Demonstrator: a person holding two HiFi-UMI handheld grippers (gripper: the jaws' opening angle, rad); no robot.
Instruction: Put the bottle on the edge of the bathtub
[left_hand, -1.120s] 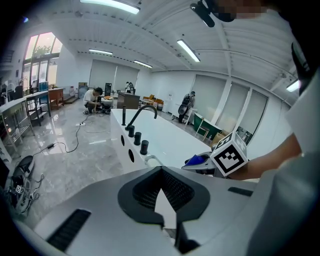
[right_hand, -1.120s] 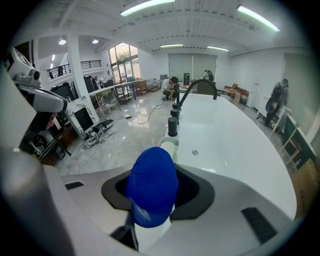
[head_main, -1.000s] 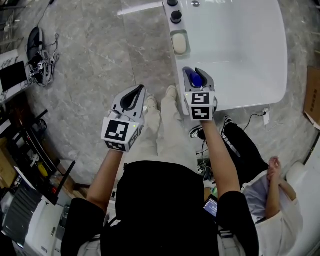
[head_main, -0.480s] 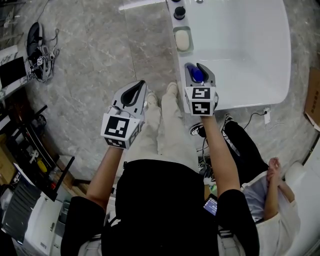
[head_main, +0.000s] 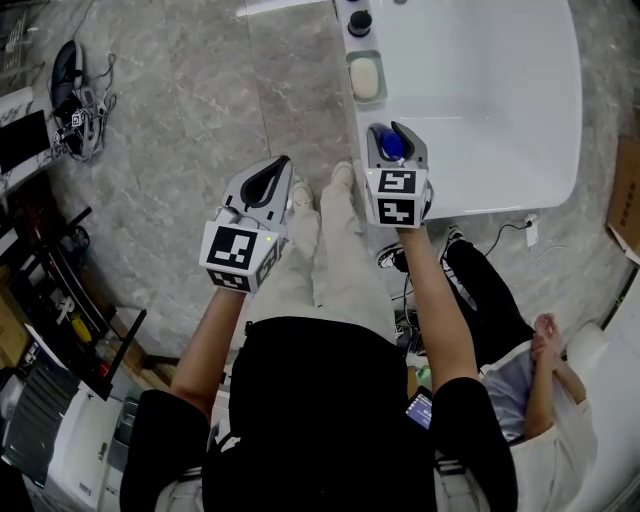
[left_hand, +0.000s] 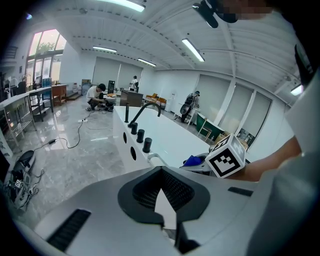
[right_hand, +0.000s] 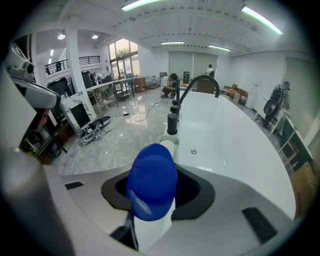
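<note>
Bottle's not down yet, by the look of it. The R gripper (head_main: 397, 150) is clamped on the white plastic bottle with the blue rounded cap (right_hand: 151, 190). Jaws are closed round its body and the cap stands up between them, upright or close to it.

From the head view it hangs over the side ledge of the white bathtub (head_main: 480, 100), at the tub's near corner. That's just on the person's side of the pale soap dish with a white oval bar (head_main: 365, 77) sitting on the same ledge. The black round knobs (head_main: 359, 22) are further along that ledge, and the black curved tap (right_hand: 200, 82) is beyond them, at the tub's far end.

Can't tell whether the bottle's base touches the ledge; the gripper body covers it in every view.

The L gripper (head_main: 268, 185) is off the tub, out over the grey marble floor (head_main: 180, 120) beside the tub's outer wall. Its jaws are together w/ nothing in them. Doesn't look involved.

So, as a judgement: the carry to the tub is approx done and the bottle is lined up over the edge. What's left is to lower it till it stands on the ledge, open the jaws and back the gripper off w/o tipping it. Bare ledge between the dish and the tub's near corner looks short, so placement prob. needs care.
</note>
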